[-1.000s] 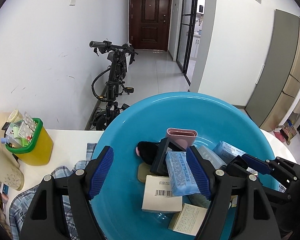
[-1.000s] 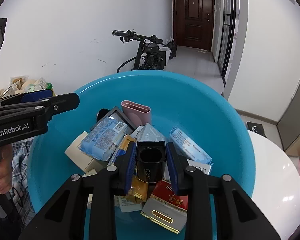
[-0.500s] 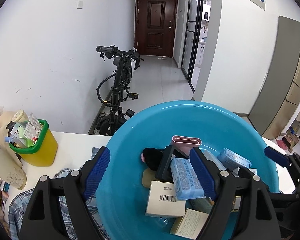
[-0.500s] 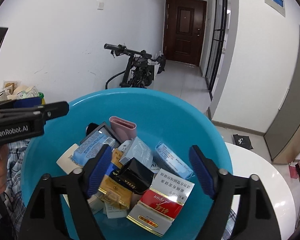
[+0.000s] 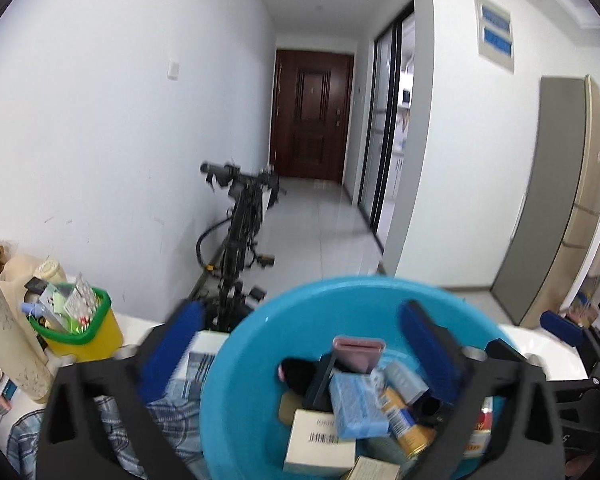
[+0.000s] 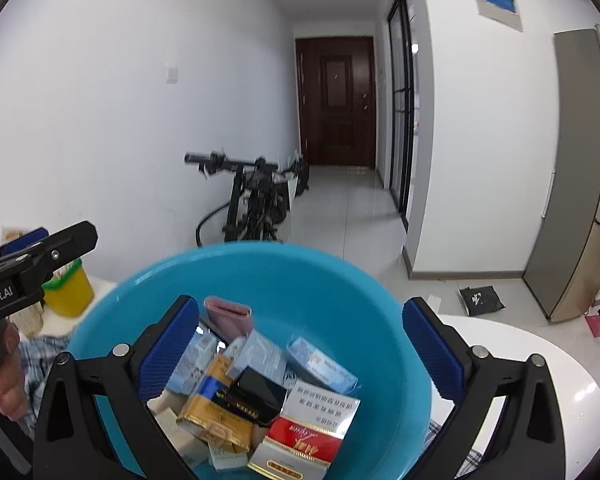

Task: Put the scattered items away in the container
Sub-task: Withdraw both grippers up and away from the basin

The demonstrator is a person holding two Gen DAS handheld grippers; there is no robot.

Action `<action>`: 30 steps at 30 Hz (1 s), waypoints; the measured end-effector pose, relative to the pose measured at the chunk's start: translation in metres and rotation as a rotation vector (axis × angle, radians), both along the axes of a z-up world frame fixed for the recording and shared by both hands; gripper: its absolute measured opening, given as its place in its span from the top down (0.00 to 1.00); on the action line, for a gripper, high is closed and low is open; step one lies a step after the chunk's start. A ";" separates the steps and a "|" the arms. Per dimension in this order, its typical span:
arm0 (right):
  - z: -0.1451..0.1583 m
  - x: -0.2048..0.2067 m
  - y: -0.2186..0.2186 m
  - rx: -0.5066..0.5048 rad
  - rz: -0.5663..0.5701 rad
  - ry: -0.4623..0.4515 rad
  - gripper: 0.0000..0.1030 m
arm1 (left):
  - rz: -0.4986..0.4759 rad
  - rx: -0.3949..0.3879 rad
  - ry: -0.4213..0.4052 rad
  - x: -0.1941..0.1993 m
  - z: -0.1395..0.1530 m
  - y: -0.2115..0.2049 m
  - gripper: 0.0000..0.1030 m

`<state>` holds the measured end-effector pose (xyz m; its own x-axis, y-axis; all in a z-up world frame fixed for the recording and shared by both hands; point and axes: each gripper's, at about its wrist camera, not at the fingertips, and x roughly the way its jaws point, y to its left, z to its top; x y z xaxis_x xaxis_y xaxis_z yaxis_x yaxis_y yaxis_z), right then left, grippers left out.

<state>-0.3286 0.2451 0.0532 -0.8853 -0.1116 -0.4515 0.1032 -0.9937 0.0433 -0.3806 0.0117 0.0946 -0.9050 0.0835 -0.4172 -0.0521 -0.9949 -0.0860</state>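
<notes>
A blue basin (image 5: 256,344) holds several small items: a pink case (image 5: 358,354), a blue tissue pack (image 5: 356,404) and a white barcoded box (image 5: 320,440). My left gripper (image 5: 300,344) hangs over the basin's near left side. Its jaws are opening wide and nothing is between the pads. Over the basin (image 6: 340,280), my right gripper (image 6: 302,346) is also opening and empty. A black box (image 6: 256,394) lies loose on the pile beneath it, beside a gold box (image 6: 208,412) and a red and white box (image 6: 300,440). The left gripper (image 6: 48,250) shows at the left edge.
A yellow bin with a green rim (image 5: 80,320) stands left of the basin, full of small packets. A checked cloth (image 5: 172,412) lies under the basin on the white table (image 6: 520,360). A bicycle (image 5: 240,232) leans against the wall behind. A hand (image 6: 8,384) holds the left gripper.
The right gripper let go of the black box, which now lies in the basin. Both grippers opened wide, rose and tilted upward, so more of the room shows.
</notes>
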 end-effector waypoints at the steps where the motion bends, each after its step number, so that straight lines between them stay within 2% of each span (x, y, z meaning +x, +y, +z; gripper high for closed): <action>1: 0.002 0.002 0.001 -0.006 -0.005 0.017 0.01 | -0.001 0.002 0.015 0.002 0.002 0.000 0.00; 9: 0.017 0.011 0.001 0.012 -0.023 0.101 0.00 | -0.028 -0.086 0.099 0.013 0.008 0.014 0.00; 15: 0.020 0.009 0.002 0.016 -0.032 0.100 0.00 | -0.031 -0.110 0.110 0.018 0.009 0.021 0.00; 25: 0.033 0.014 0.005 0.031 -0.061 0.139 0.00 | -0.051 -0.095 0.156 0.031 0.013 0.024 0.00; 30: 0.037 0.015 0.009 -0.001 -0.058 0.130 0.00 | -0.053 -0.149 0.148 0.040 0.014 0.026 0.00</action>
